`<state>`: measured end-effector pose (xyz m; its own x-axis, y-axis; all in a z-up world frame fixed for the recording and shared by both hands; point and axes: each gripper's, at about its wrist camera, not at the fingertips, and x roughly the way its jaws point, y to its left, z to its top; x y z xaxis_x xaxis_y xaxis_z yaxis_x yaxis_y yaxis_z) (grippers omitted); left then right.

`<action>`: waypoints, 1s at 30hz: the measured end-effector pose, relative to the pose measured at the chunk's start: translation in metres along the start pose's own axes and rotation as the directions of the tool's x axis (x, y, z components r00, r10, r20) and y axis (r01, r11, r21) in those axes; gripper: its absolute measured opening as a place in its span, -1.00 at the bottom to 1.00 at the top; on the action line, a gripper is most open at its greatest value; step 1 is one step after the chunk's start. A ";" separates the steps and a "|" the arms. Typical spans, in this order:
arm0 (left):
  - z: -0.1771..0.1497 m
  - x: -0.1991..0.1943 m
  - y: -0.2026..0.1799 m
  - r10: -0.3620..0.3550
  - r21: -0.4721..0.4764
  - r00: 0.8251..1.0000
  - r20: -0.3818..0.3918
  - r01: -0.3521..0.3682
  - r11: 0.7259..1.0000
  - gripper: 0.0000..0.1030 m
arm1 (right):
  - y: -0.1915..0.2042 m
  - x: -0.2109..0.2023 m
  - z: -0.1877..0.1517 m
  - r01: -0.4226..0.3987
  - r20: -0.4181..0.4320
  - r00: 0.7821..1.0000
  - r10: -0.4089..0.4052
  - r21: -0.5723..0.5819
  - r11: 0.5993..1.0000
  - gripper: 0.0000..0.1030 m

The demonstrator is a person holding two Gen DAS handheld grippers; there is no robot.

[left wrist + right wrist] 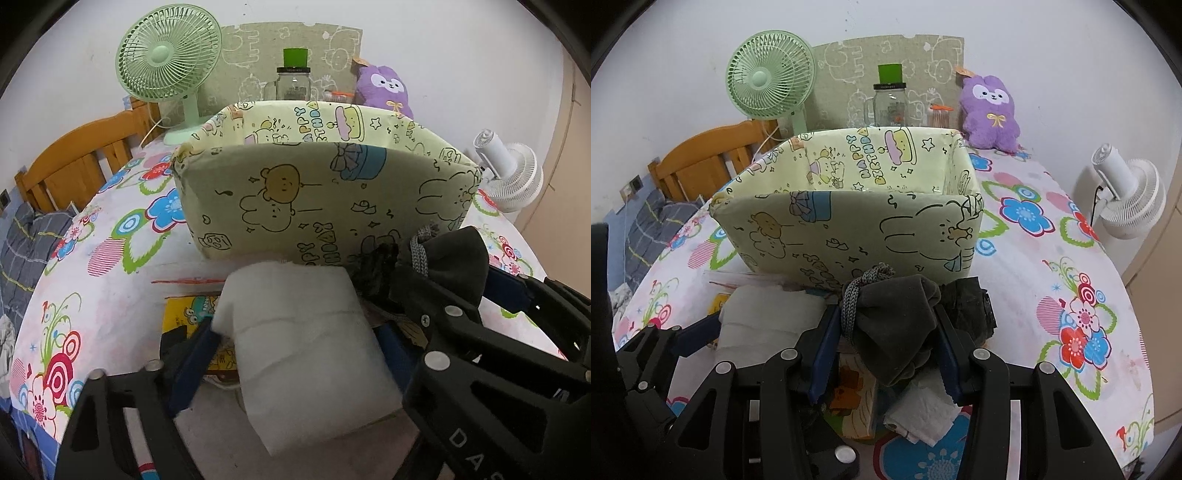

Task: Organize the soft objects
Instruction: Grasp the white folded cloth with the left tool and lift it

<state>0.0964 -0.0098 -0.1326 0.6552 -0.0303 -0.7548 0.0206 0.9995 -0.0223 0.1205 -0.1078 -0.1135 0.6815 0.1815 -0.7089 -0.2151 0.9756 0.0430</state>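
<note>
A pale green cartoon-print box [325,192] [849,229] stands open-topped on the flowered tablecloth, just beyond both grippers. My left gripper [299,332] is shut on a white foam block [306,350], its blue pads pressing both sides; the block [764,321] also shows in the right wrist view. My right gripper [886,314] is shut on a dark grey drawstring pouch [897,325] [443,258], whose grey cord hangs at the left. Both held things sit low in front of the box's near wall. A purple plush toy [990,110] [384,88] leans on the wall behind the box.
A green desk fan [166,59], a glass jar with a green lid [293,79] and a white fan [1126,192] stand at the back and right. A crumpled black bag [971,306], white tissue [923,417] and a yellow packet [184,314] lie beneath the grippers. A wooden headboard [74,155] is at left.
</note>
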 end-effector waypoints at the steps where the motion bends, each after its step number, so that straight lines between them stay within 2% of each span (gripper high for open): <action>1: 0.000 0.000 0.000 0.001 0.000 1.000 0.002 -0.001 1.000 0.56 | 0.000 0.000 0.000 0.000 -0.001 1.000 0.000 0.000 1.000 0.01; 7: 0.000 -0.003 0.000 -0.012 0.002 1.000 0.013 0.012 1.000 0.20 | 0.001 0.001 0.001 0.000 -0.003 1.000 0.000 0.005 1.000 0.01; 14: 0.000 -0.012 0.000 -0.021 0.003 0.999 0.027 0.021 1.000 -0.06 | 0.002 -0.005 0.001 -0.005 0.002 1.000 0.005 0.009 1.000 0.01; 30: 0.006 -0.050 -0.003 -0.009 0.011 0.994 0.105 0.008 1.000 -0.07 | 0.008 -0.039 0.009 -0.020 0.064 0.998 0.020 0.005 1.000 0.01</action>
<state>0.0685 -0.0116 -0.0907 0.7307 -0.0388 -0.6816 0.0336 0.9992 -0.0209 0.0986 -0.1060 -0.0787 0.7205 0.2087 -0.6613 -0.2259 0.9723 0.0607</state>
